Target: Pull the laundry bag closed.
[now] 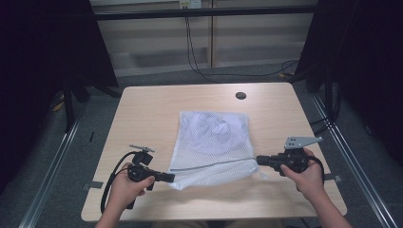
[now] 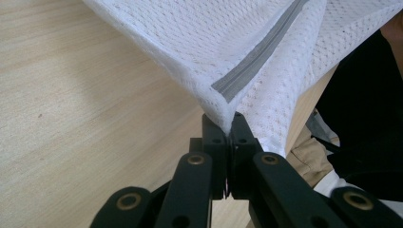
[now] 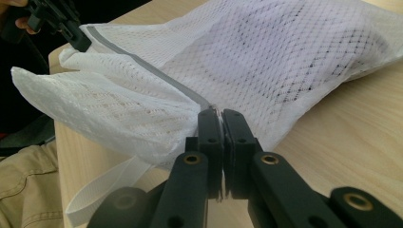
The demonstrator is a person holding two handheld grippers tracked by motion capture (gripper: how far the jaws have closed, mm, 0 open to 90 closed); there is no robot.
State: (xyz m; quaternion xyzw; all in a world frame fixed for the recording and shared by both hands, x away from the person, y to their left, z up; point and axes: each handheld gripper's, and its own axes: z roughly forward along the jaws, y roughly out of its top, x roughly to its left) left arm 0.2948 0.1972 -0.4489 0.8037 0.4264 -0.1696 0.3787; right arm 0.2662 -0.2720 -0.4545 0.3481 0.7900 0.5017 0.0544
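The white mesh bag (image 1: 214, 145) lies in the middle of the desk (image 1: 152, 102), with something pale inside. Its grey zipper (image 1: 209, 166) runs along the near edge. The left claw (image 1: 169, 178) pinches one end of that edge, and the right claw (image 1: 259, 160) pinches the other. The net is thin and slippery. A hard tug could make it slip out or tear.

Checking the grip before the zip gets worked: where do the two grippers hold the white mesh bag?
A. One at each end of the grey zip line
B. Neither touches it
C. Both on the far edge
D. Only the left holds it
A: the left gripper and the right gripper are each shut on the mesh bag at opposite ends of its grey zip.
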